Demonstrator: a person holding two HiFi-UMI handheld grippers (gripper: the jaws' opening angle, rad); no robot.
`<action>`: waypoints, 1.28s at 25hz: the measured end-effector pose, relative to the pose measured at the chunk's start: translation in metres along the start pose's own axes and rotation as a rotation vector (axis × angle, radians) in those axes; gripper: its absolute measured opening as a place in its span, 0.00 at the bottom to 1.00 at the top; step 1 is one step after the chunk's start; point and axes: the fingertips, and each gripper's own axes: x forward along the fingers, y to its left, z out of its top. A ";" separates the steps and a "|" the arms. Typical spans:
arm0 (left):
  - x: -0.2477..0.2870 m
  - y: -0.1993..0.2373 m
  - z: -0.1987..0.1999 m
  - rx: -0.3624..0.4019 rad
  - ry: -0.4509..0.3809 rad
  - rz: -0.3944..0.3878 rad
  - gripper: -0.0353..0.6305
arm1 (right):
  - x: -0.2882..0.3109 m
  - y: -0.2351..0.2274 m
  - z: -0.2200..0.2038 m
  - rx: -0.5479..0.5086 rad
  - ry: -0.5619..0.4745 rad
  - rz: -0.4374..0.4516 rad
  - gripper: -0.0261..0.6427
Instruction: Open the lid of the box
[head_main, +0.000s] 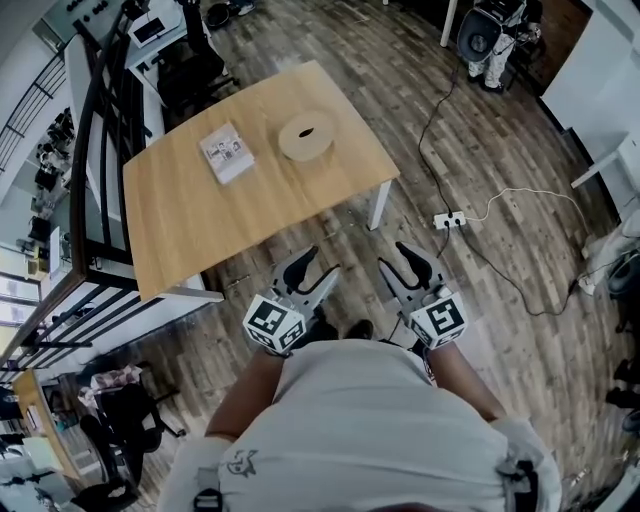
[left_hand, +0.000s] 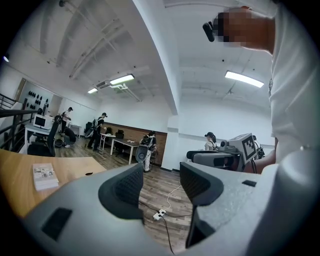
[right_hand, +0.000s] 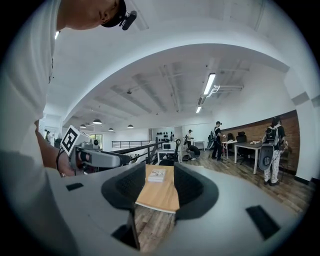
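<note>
A flat white box (head_main: 228, 152) with printed pictures lies on the wooden table (head_main: 200, 225), next to a round pale object with a hole in its middle (head_main: 306, 136). Both grippers hang short of the table's near edge, over the floor. My left gripper (head_main: 312, 272) is open and holds nothing; so is my right gripper (head_main: 395, 262). In the right gripper view the box (right_hand: 157, 175) shows far off on the table (right_hand: 159, 196), framed by the open right gripper (right_hand: 159, 187). In the left gripper view the box (left_hand: 45, 176) lies far left of the open left gripper (left_hand: 161, 186).
A power strip (head_main: 450, 219) with cables lies on the wood floor to the right of the table. A dark railing (head_main: 95, 150) runs along the table's left side. Desks, chairs and several people stand further back in the room.
</note>
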 end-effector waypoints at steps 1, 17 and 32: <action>0.004 0.002 0.000 0.001 0.000 -0.003 0.38 | 0.001 -0.003 -0.001 0.001 0.003 -0.005 0.32; 0.069 0.090 0.023 -0.008 -0.014 -0.091 0.38 | 0.079 -0.064 0.011 -0.024 0.030 -0.101 0.32; 0.062 0.246 0.050 0.055 -0.001 -0.075 0.38 | 0.237 -0.078 0.036 -0.105 0.046 -0.105 0.33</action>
